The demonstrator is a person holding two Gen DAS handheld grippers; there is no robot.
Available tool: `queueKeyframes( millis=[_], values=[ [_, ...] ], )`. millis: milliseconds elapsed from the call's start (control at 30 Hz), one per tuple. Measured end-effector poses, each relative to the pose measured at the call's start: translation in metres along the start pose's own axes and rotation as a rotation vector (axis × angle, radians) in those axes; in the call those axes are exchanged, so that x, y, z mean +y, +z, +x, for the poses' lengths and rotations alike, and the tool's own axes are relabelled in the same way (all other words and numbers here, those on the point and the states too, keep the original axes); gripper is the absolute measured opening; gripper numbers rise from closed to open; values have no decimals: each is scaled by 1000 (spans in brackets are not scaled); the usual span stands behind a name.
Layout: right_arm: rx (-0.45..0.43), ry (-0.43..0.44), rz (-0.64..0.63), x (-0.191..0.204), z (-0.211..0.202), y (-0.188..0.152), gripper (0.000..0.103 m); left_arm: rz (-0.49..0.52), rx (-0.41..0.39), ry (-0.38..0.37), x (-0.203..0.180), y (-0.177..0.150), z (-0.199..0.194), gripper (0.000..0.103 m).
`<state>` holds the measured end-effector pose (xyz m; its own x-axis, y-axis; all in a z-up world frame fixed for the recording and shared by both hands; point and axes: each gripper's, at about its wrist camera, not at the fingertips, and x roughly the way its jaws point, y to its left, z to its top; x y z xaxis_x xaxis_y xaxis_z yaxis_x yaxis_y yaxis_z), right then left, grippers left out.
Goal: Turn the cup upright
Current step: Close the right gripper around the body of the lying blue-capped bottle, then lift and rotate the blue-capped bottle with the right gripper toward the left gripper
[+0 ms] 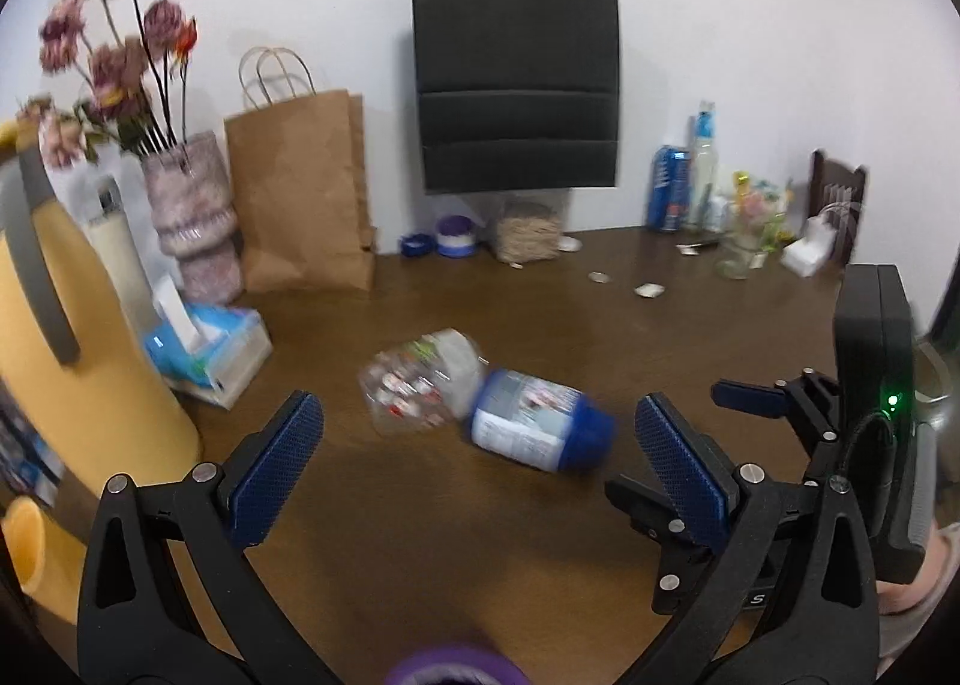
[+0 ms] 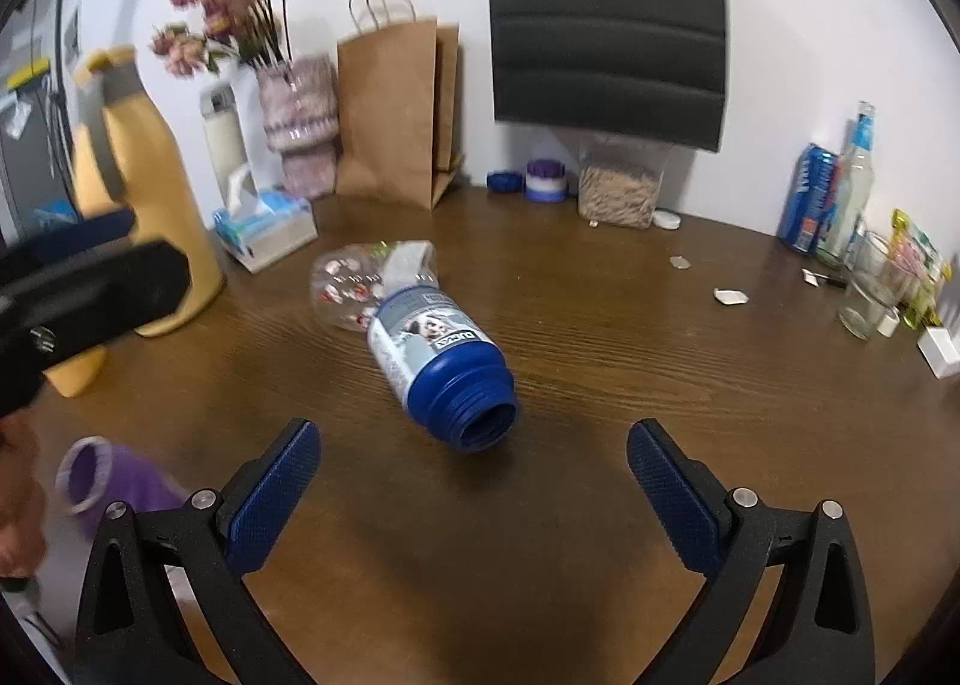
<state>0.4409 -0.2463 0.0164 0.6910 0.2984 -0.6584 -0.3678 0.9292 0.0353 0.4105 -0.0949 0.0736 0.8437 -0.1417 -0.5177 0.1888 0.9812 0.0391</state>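
Cup (image 2: 354,286): clear, printed with small red and white figures, lay on its side near the middle of the tabletop (image 2: 600,475), touching the bottle; blurred in both views.
Bottle (image 2: 441,361): blue with a pale label, lay on its side, open threaded mouth turned toward the near edge, base against the cup.
Left gripper (image 1: 477,445): jaws released and wide apart, nothing between the pads, held above the tabletop with cup and bottle lying just ahead.
Right gripper (image 2: 474,478): jaws released, wide apart, empty, with the bottle mouth just ahead; seen from the left wrist at the right side.
Jug (image 1: 78,337): yellow with a grey handle, stood at the left edge.
Tissue box (image 2: 267,232): blue and white, sat just beside the jug.
Vase (image 1: 192,223): pinkish, upright at the far left corner, holding dried flowers (image 1: 114,42).
Brown bag (image 2: 399,108): stood at the far edge beside the vase.
Black bag (image 1: 516,66): hung on the wall above the far edge.
Jar (image 2: 621,190): clear, filled with grain, stood at the far edge below the black bag.
Can (image 2: 810,199): blue, stood at the far right corner next to a tall glass bottle (image 2: 855,187).
Purple cup (image 2: 105,478): sat near the near-left corner.
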Motion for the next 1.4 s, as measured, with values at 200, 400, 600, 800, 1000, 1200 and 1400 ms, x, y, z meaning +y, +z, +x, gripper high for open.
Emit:
queueKeyframes(
  millis=[200, 400, 600, 800, 1000, 1200, 1400],
  values=[
    [38, 72, 102, -14, 43, 10, 103, 5, 61, 90, 16, 5, 45, 103],
    [67, 80, 88, 0, 62, 4, 80, -99, 52, 56, 33, -2, 32, 103],
    [66, 55, 50, 5, 71, -2, 68, -63, -23, 85, 29, -45, 0, 103],
    [51, 37, 60, 2, 71, -3, 67, -66, 36, 108, 34, -51, 27, 103],
    [66, 3, 92, -14, 45, -19, 55, -26, 25, 55, 6, -46, 16, 103],
    [80, -43, 51, -21, -10, -62, 55, 30, 32, -57, -32, -52, -1, 103],
    [61, -9, 44, -18, -68, -97, 55, 91, 53, -229, -65, -74, -22, 103]
  ],
)
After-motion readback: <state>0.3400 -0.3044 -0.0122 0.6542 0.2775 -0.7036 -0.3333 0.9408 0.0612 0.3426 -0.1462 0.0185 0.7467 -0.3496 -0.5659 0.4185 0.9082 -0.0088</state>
